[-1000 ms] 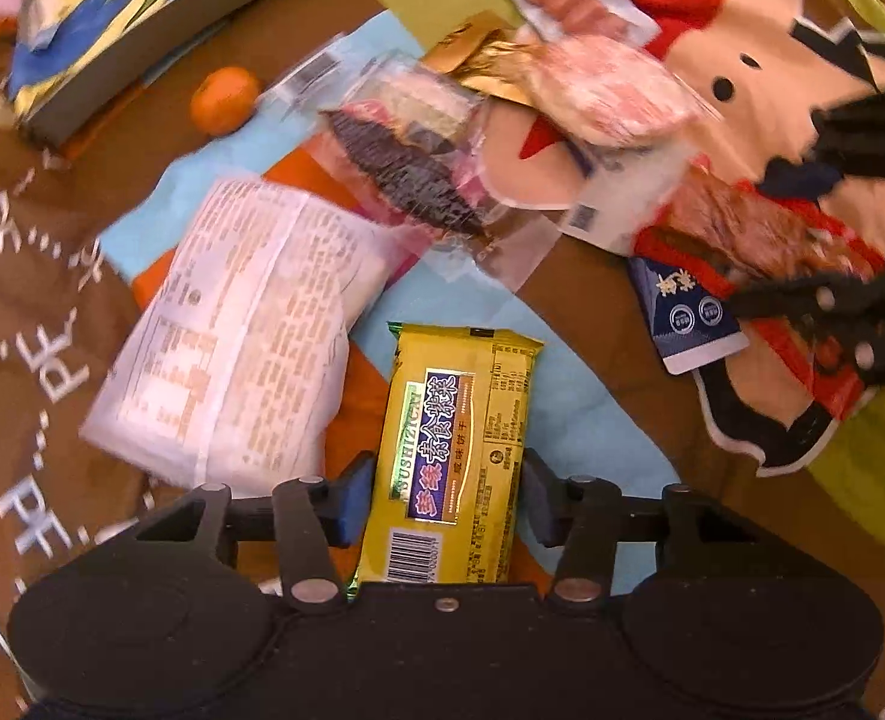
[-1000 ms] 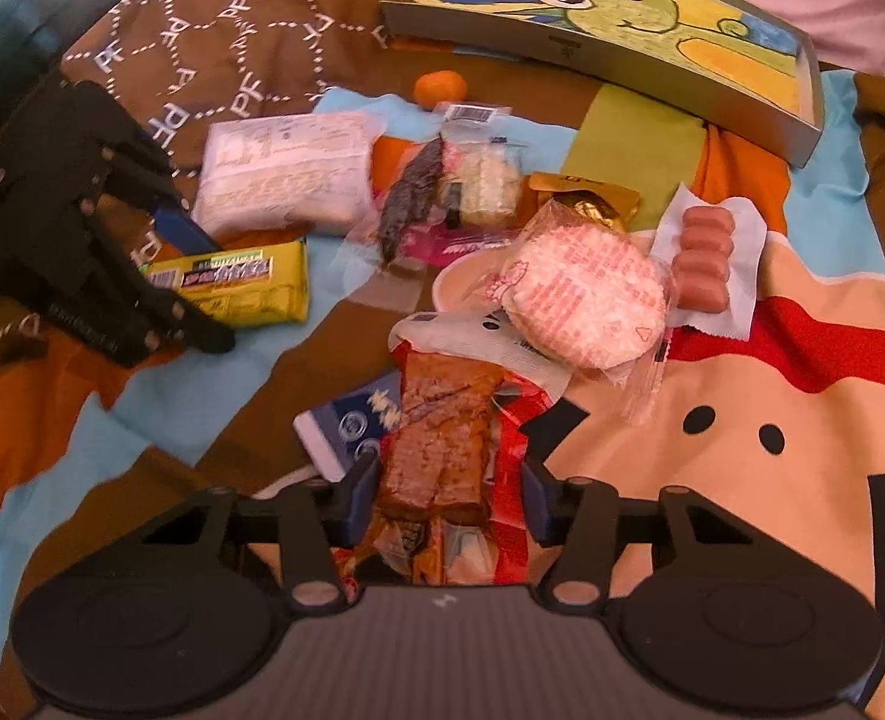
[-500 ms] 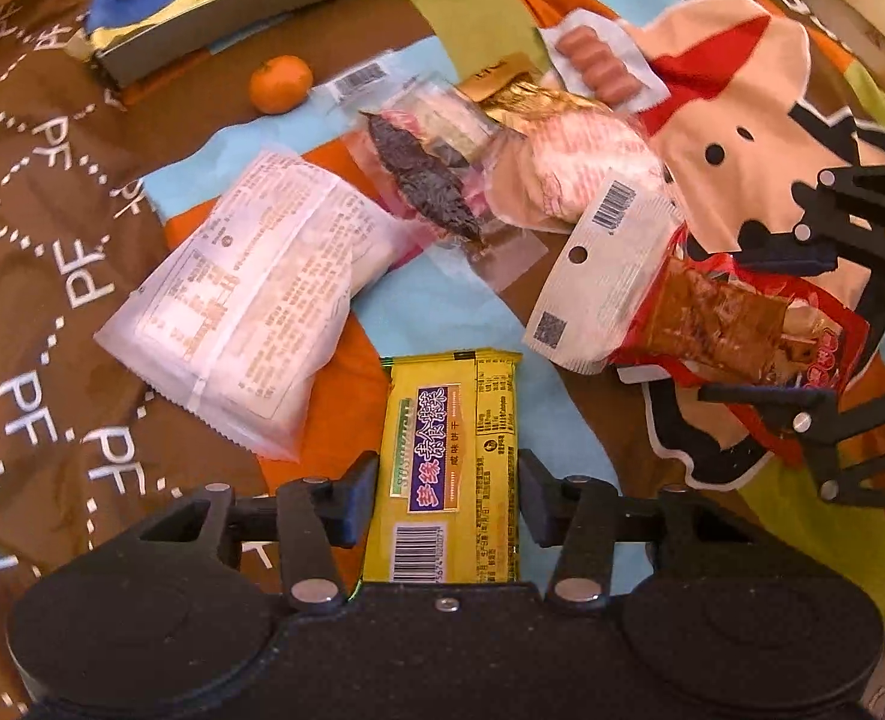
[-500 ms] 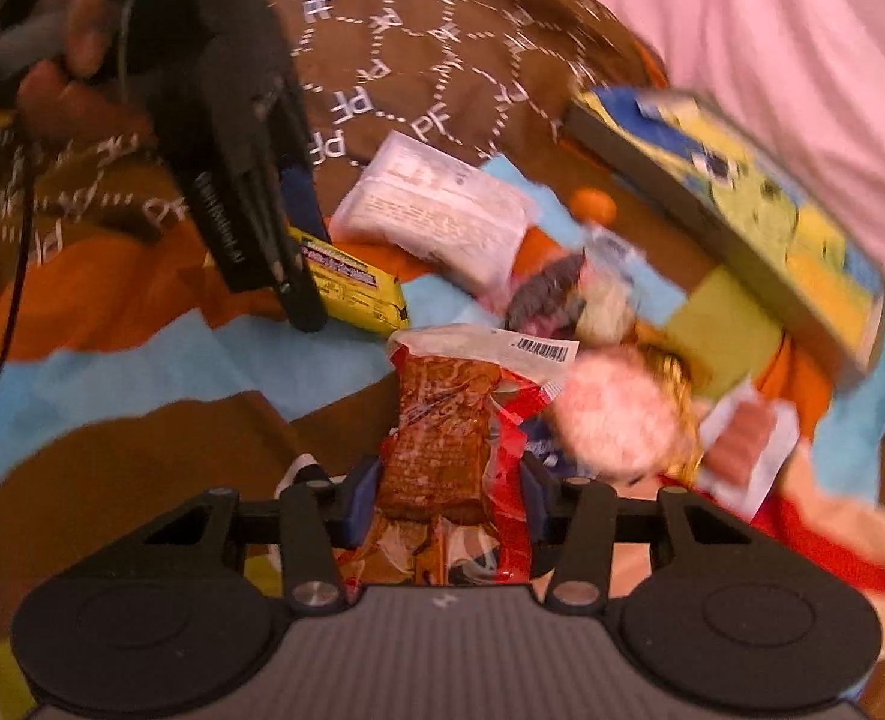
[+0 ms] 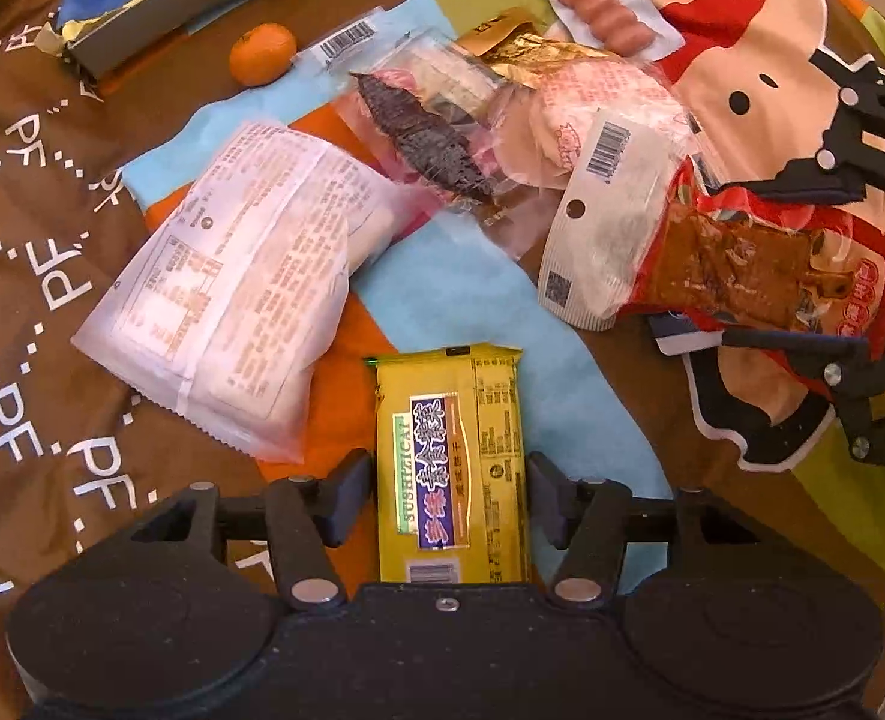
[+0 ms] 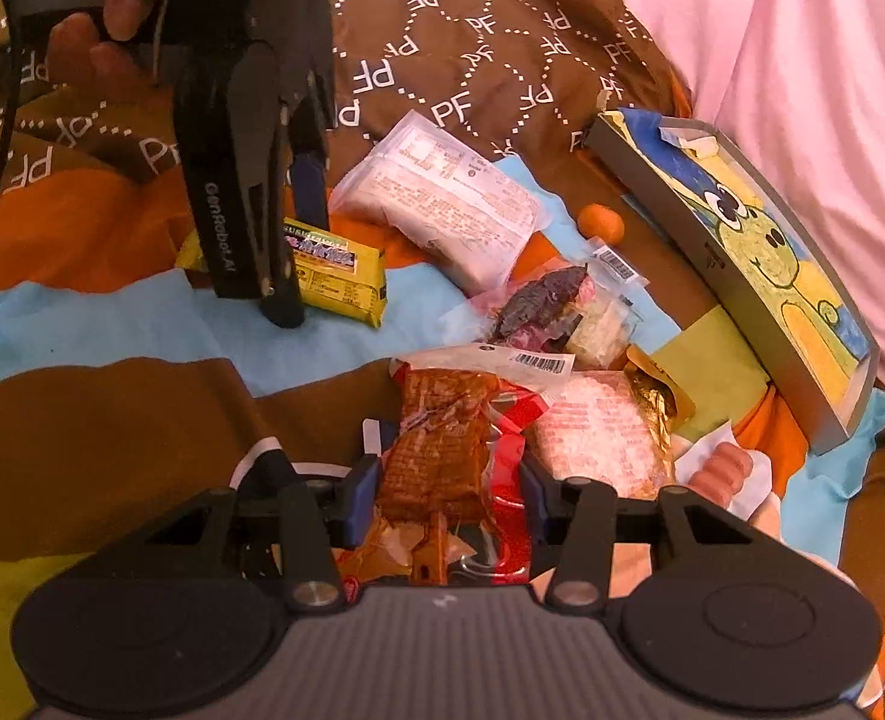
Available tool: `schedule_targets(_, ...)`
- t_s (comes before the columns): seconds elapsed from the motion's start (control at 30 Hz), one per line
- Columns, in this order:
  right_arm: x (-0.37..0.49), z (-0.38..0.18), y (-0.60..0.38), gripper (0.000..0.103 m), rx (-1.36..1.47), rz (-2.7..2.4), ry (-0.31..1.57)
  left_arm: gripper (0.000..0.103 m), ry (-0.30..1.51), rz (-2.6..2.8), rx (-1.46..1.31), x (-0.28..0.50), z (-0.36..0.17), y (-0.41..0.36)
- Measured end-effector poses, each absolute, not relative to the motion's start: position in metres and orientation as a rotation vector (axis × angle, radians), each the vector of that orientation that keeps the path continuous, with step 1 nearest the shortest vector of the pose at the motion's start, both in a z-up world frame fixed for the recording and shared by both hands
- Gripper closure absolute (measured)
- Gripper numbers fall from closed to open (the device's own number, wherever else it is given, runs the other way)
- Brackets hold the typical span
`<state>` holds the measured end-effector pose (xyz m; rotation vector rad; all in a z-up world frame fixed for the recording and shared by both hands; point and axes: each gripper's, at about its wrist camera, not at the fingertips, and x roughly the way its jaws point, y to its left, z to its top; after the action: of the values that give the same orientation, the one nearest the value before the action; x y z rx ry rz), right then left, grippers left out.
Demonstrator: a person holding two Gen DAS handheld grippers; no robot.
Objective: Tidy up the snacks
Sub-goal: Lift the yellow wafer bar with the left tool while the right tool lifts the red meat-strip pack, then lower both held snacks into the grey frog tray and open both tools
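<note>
Left wrist view
Left tool: bottom centre of the frame, its two fingers on either side of the yellow snack bar; a narrow gap shows at each side, so I cannot tell whether it is clamped.
Yellow snack bar: lengthwise between the fingers, lying on the patterned blanket (brown with white letters at left).
White packet: left of centre, tilted, just beside the bar's upper left corner.
Dark dried snack in clear wrap: upper centre, touching the white packet's far end.
Small orange fruit: upper left, near the illustrated box at the top edge.
Sausage pack: upper right of centre.
Right tool: right edge, clamped on the red snack pack, whose white header points toward the middle.

Right wrist view
Right tool: bottom centre, fingers pressed against both sides of the red snack pack, which is lifted toward the camera.
Round pink-printed pack: right of the red pack, touching it.
Sausage pack: lower right, partly hidden by the tool.
Left tool: upper left, held by a hand, tips down over the yellow snack bar.
Illustrated box: right side (green cartoon on its lid), the fruit near its left end.
</note>
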<state>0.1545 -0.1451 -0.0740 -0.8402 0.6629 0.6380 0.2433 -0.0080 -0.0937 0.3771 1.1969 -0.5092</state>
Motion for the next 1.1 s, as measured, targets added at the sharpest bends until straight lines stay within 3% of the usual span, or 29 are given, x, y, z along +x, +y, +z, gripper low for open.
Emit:
schedule_targets(0.1, 0.154, -0.078, -0.140, 0.051, -0.884, 0.637, 0.651, 0.052, 1.196, -0.500, 0.372, 0.245, -0.092, -0.011)
schedule_targets(0.5, 0.131, -0.100, -0.132, 0.052, -1.309, 0.586, 0.312, 0.053, 1.107, -0.410, 0.365, 0.224, -0.077, -0.010)
schedule_targets(1.1, 0.236, -0.044, -0.126, 0.051, -1.104, 0.334, 0.214, 0.052, 0.759, -0.236, 0.179, 0.296, -0.012, -0.007)
